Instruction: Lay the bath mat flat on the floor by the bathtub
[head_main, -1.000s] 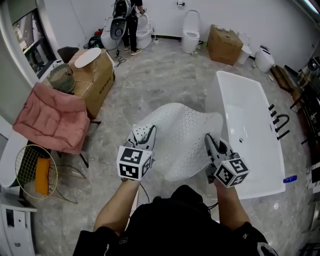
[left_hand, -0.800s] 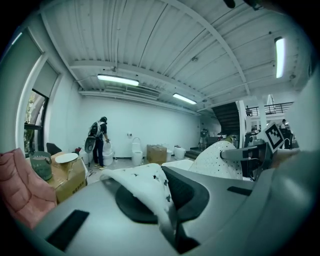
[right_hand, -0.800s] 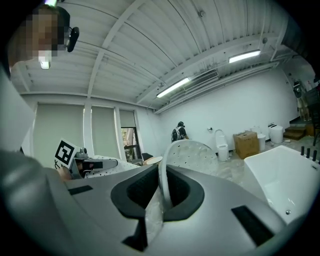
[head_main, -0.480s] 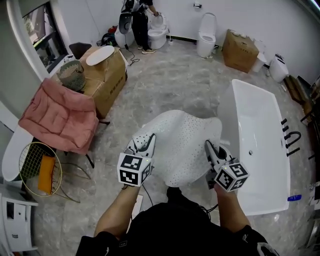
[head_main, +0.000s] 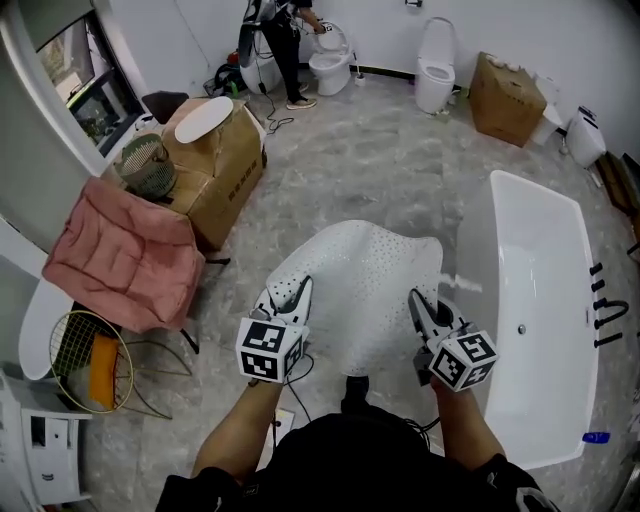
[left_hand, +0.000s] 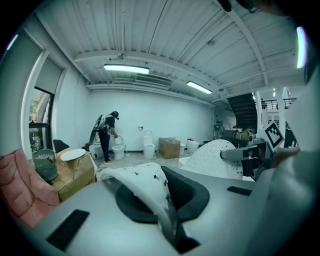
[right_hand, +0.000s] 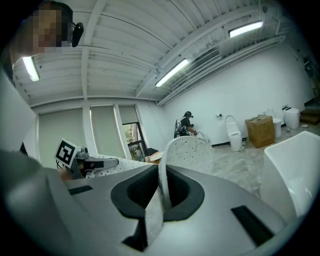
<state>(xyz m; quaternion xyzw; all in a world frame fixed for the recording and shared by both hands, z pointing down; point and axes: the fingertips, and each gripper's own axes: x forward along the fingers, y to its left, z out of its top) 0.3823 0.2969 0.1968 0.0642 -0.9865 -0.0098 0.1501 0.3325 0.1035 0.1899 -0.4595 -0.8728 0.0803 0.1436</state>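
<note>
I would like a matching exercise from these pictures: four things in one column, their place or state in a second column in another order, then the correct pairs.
Things:
1. bath mat
2. bathtub
3. padded blanket
4. wire basket

States:
a. holds something orange
b. clamped in the left gripper and the right gripper
c. white, on the floor at the right
d. pink, draped at the left

Pairs: 1-b, 2-c, 3-d, 4-a

A white bath mat (head_main: 365, 280) dotted with small holes is held arched above the grey floor (head_main: 370, 170), just left of the white bathtub (head_main: 540, 300), near corners pinched.
</note>
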